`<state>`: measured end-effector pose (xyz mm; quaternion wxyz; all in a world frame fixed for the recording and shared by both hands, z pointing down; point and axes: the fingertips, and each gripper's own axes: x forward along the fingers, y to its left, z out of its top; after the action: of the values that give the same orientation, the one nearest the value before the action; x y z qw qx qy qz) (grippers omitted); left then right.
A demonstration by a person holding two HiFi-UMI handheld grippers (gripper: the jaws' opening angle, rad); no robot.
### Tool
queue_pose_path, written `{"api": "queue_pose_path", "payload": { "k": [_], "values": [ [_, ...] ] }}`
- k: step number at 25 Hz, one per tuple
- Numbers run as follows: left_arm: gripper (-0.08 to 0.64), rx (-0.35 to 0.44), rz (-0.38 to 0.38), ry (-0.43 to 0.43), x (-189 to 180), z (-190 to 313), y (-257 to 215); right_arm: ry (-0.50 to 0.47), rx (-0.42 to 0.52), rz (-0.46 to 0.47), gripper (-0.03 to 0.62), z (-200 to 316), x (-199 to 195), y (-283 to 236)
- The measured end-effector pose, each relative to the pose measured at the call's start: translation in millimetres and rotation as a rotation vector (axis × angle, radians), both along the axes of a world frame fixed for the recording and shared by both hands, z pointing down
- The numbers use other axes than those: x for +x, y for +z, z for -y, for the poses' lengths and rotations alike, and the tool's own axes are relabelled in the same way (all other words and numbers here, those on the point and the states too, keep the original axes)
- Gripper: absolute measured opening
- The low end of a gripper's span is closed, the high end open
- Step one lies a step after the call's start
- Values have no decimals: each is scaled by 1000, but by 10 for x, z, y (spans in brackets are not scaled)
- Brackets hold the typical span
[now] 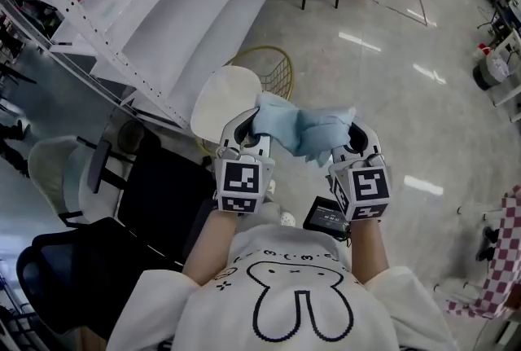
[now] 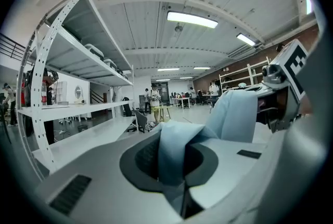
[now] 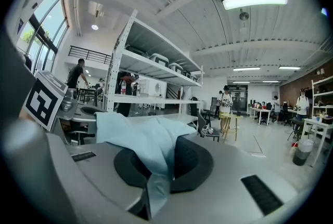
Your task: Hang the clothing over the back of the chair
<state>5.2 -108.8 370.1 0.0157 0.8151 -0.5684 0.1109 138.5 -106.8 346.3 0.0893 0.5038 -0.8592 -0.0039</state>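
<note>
Left gripper point(image 1: 248, 128): you hold it out in front of your chest, its marker cube facing up at you, pointing away from you and close to level.
Right gripper point(image 1: 352, 139): it is beside the left one at about the same height, with a small gap between them.
Clothing point(image 1: 303, 125): the light blue, bunched cloth is strung across the gap between your two grippers. It is up in the air and touches no chair.
Left fingers point(image 2: 229, 163): they are closed on a fold of the cloth, which rises out of the narrow slit between them and runs off toward your right gripper.
Right fingers point(image 3: 244, 166): they are clamped on the other end. The cloth is pinched in the slit and spreads away toward your left gripper.
White chair point(image 1: 221, 101): in the head view the round pale chair lies below and just beyond your left gripper.
Gold wire frame point(image 1: 275, 71): it is just behind the white chair. You cannot tell from here whether it belongs to that chair.
Black office chair point(image 1: 73, 276): it stands low on your left, near your left elbow.
Shelving rack point(image 1: 155, 7): the long white rack runs along your left side.
Floor point(image 1: 391, 56): it is pale and glossy, with streaks of lamp light.
</note>
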Motion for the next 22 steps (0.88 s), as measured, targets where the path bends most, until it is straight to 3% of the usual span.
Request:
{"api": "queue_pose_path", "payload": {
  "k": [9,16,22],
  "values": [
    [35,-56,9,17,-219,751,252,12,-48,-78,38,670,-140,179],
    [35,-155,31,56,-357,1309,663,31,-92,-132,38,1229,-227,364],
    [37,-275,95,121,-509,1558,1197,49,-146,-183,38,1502,-415,612]
  ]
}}
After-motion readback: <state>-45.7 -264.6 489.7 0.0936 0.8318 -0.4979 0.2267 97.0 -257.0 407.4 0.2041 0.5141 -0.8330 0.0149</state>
